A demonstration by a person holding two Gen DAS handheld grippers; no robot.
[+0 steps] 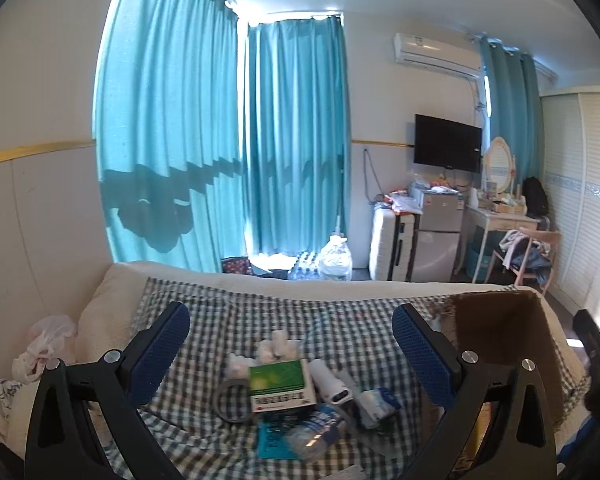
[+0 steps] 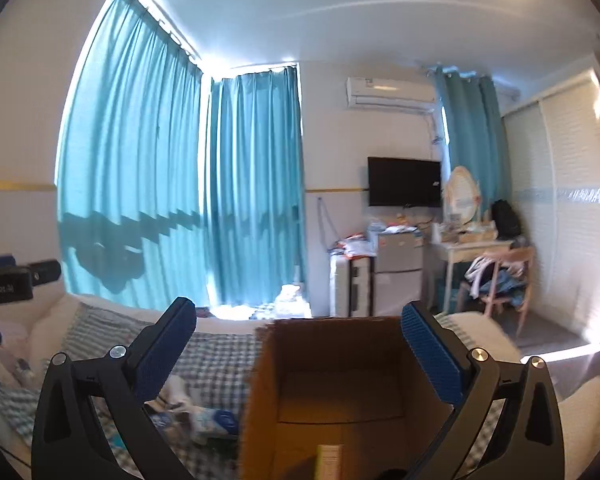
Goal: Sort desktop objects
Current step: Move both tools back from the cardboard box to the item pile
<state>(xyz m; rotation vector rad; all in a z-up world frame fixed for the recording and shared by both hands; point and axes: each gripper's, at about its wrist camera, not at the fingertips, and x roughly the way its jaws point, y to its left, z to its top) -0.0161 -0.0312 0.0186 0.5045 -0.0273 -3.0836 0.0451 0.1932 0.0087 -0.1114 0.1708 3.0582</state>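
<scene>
- Your left claw (image 1: pixel 291 354) is hanging with its blue pads spread wide apart and nothing between them, pointing slightly down at the pile on the checked bedspread (image 1: pixel 204 312).
- The objects to sort are lying in a cluster directly ahead of and below that claw: a green medicine box (image 1: pixel 281 385) in the middle, a roll of clear tape (image 1: pixel 230 402) touching its left side, a white cylinder-shaped gadget (image 1: pixel 329 384) just right of it, and a crumpled water bottle (image 1: pixel 314 432) nearer to you.
- The green medicine box is lying with its long axis running left to right, across the line of the claw, so the pads would be closing on its short ends.
- Your right claw (image 2: pixel 296 354) is standing fully open and empty, aimed level over the open cardboard box (image 2: pixel 340 360), which is sitting to the right of the pile; your left hand is the nearer one to the objects.
- The small white items behind the medicine box are blurred and hard to name, and the box's floor is mostly cut off, with only a pale packet edge showing.
</scene>
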